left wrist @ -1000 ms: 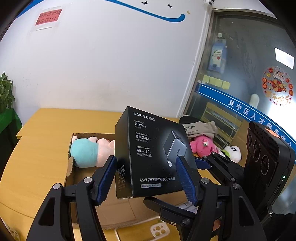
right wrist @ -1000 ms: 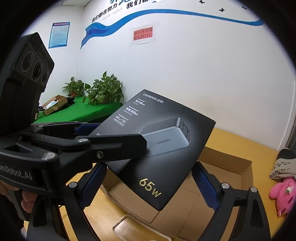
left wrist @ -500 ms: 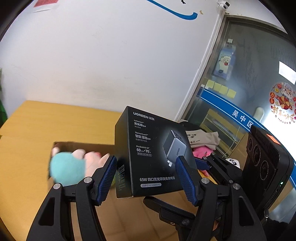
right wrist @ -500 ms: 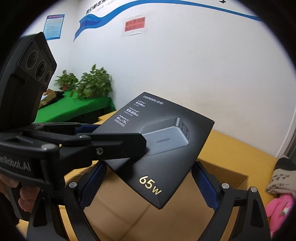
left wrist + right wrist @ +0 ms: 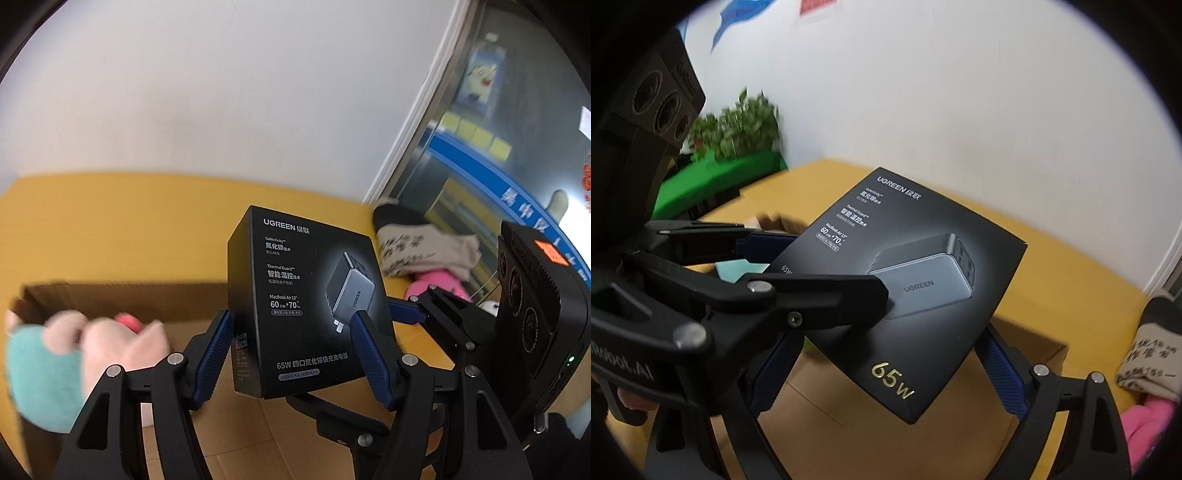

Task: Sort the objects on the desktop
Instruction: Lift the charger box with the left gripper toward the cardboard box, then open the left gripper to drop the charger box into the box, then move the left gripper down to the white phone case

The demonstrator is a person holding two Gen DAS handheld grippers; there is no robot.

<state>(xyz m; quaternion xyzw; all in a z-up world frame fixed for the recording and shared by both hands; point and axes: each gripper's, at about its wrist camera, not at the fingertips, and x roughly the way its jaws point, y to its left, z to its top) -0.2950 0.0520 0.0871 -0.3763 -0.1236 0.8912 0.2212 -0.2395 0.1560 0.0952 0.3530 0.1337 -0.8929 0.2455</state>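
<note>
Left wrist view: an open cardboard box (image 5: 122, 299) sits on the yellow bench (image 5: 110, 221), and inside it lies a blurred plush toy (image 5: 66, 362), teal and pink, against the box's left end. The left gripper (image 5: 291, 354) points downward over the box, its blue pads (image 5: 214, 358) pressed to either side of a black charger carton (image 5: 303, 299), grasping it. The carton stands upright in the grip above the cardboard box, white UGREEN lettering at its top, a grey charger pictured on its face. Right of the carton the right gripper's (image 5: 406, 314) black frame reaches in toward the carton's far side. Behind the carton on the bench lie a folded beige cloth (image 5: 424, 251) and something pink (image 5: 443, 284) just below it.

Right wrist view: the cardboard box (image 5: 1027, 339) shows its bare brown floor beneath the charger carton (image 5: 916, 288). The right gripper (image 5: 890, 365) angles down, one blue finger (image 5: 1001, 369) at each side of the carton's lower end; I cannot tell whether they press it. The left gripper's (image 5: 768, 266) black arm crosses the carton from the left. The carton is tilted, with a gold "65W" at its near corner. A potted plant (image 5: 738, 125) stands far left of the carton.
</note>
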